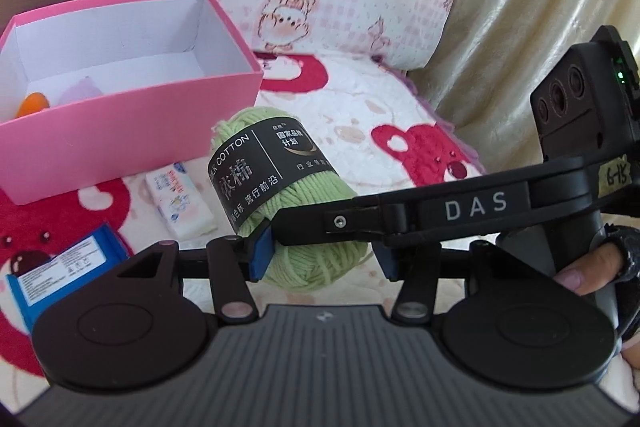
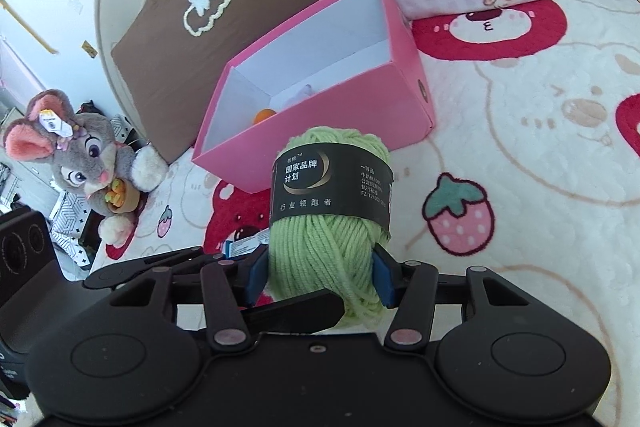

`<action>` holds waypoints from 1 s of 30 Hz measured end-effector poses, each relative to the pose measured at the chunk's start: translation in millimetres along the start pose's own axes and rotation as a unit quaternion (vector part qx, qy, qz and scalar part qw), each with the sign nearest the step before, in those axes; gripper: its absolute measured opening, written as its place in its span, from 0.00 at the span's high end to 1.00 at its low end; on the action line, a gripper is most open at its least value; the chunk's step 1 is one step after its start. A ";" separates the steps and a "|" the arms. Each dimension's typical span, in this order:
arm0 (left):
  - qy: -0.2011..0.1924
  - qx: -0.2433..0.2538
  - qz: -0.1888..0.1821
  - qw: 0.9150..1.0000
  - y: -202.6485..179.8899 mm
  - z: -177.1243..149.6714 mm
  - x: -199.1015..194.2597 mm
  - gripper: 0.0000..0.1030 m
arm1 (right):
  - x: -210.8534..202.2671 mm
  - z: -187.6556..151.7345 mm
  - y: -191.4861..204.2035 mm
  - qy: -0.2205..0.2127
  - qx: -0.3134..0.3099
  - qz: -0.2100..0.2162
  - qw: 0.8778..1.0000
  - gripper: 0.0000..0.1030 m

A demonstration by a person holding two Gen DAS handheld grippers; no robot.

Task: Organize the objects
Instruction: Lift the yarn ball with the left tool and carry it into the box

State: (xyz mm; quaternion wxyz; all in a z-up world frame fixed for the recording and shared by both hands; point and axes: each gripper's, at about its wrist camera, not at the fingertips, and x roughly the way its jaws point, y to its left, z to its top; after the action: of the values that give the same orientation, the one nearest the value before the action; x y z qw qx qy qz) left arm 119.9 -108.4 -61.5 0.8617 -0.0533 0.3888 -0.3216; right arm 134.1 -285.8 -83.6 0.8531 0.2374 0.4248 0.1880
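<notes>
You have the ball of yarn [image 2: 330,223] clamped in both the left gripper [image 1: 320,255] and right gripper [image 2: 320,275], jaws half-closed on it; next carry it over the pink box [image 2: 320,99] and release.

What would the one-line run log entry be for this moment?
held: green yarn ball with black label | grip: left gripper and right gripper, both | target: open pink cardboard box | yarn not yet inside
</notes>
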 end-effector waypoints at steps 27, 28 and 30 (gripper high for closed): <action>-0.038 0.062 0.014 0.997 -14.9 37.1 -69.9 0.50 | -32.4 26.7 54.8 -0.005 -0.004 0.033 0.999 0.44; -0.041 0.070 0.015 0.997 -14.2 43.3 -72.2 0.50 | -33.5 31.8 57.5 -0.009 -0.003 0.035 0.999 0.44; -0.049 0.081 0.018 0.995 -12.5 57.0 -76.3 0.50 | -34.4 44.2 62.9 -0.013 -0.002 0.041 0.999 0.44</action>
State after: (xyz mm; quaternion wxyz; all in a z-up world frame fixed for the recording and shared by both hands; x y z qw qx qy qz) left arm 116.2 -81.8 30.7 0.8867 0.0082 0.3196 -0.3341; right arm 143.0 -263.2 -3.0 0.8505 0.2554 0.4033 0.2208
